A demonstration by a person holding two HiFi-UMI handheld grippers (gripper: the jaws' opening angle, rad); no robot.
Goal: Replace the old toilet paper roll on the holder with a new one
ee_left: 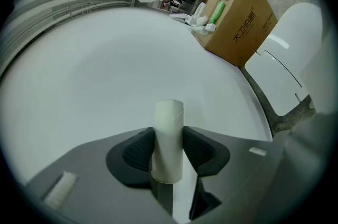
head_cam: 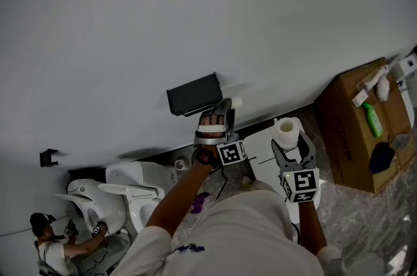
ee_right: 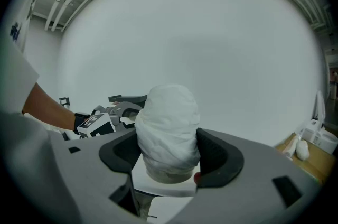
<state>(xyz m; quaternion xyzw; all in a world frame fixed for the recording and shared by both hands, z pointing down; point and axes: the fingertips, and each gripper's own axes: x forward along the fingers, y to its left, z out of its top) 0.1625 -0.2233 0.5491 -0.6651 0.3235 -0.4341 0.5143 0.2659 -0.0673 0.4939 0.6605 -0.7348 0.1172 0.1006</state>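
Matt cardboard tube, soft crinkled paper roll, smooth matt wall

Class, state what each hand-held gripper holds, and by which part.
The left hand-held gripper clamps an empty cardboard tube by its sides near one end; the right hand-held gripper clamps a toilet paper roll by its sides.

Both arms reach forward from the body, the left forearm bare. The left tool is held a little farther out, its jaws pressed on a thin cardboard tube that stands upright between them. The right tool is just beside it, nearer to the body, jaws clamped on a full paper roll.
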